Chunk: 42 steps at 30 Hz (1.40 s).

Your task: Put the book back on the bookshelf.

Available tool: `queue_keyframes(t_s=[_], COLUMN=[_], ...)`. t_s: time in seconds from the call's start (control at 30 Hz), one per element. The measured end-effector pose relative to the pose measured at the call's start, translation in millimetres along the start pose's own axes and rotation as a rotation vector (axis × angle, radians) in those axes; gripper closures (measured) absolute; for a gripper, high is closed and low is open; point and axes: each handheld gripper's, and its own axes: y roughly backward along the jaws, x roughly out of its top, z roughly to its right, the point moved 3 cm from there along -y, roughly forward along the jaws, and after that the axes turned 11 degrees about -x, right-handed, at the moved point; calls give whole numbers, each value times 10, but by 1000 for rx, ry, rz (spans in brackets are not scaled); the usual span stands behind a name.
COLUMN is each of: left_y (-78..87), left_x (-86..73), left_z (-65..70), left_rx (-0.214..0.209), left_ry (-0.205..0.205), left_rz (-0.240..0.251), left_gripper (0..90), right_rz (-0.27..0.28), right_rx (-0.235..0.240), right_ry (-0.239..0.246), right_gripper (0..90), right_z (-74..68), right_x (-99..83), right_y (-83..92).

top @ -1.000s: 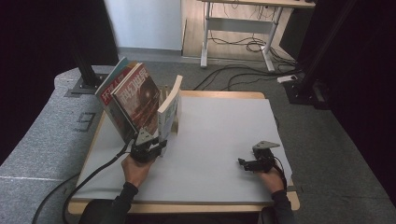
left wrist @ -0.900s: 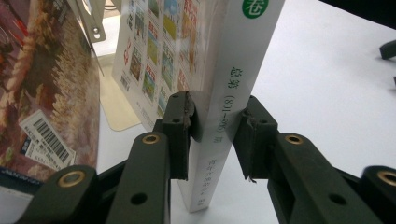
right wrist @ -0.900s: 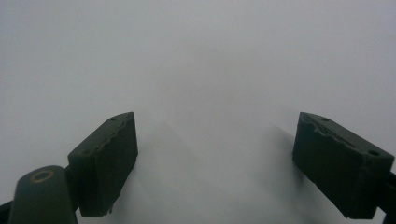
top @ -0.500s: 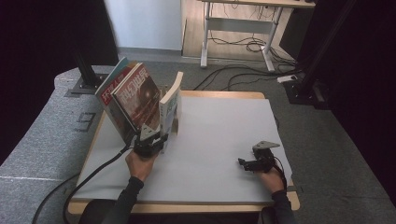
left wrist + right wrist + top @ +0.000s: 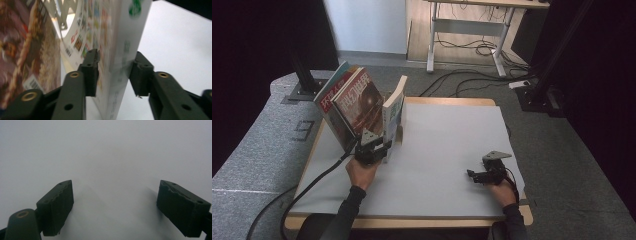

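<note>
Just loosening the left gripper [image 5: 381, 146] around the upright book [image 5: 393, 107] beside the magazines [image 5: 357, 102]; risks toppling it, unsupported; holds the right gripper [image 5: 472, 175] open.

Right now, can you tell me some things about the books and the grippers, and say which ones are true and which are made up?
1. The white book stands between the jaws of the left gripper. True.
2. The right gripper holds a book. False: nothing is between its open jaws, just the table.
3. Bigger books lean beside the white book. True.
4. The books lie flat in the middle of the table. False: they stand tilted near its left edge.
5. The right gripper touches the books. False: it rests far from them, near the right edge.
</note>
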Motion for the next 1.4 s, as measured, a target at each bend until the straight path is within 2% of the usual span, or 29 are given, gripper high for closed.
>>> queue_keyframes(t_s=[0.23, 0.43, 0.6, 0.67, 0.83, 1.0, 1.4], left_y=[-24, 6, 17, 24, 70, 89, 14], left_x=[379, 792, 1008, 1054, 1083, 1090, 1194], left_z=[136, 245, 265, 255, 188, 124, 122], left_rx=[16, 69, 108, 110, 130, 124, 116], left_ry=[-49, -89, -86, -75, -45, -35, -82], left_rz=[23, 68, 66, 54, 50, 82, 149], left_gripper=[566, 561, 560, 587, 725, 738, 745], right_rz=[0, 2, 0, 0, 0, 0, 1], right_rx=[0, 0, 1, 1, 1, 1, 1], right_ry=[0, 1, -1, -1, -2, -3, 1], right_gripper=[133, 133, 133, 133, 133, 133, 133], right_z=[0, 2, 0, 1, 0, 0, 5], right_x=[0, 0, 0, 0, 0, 1, 0], right_y=[0, -1, 0, 0, 0, 0, -1])
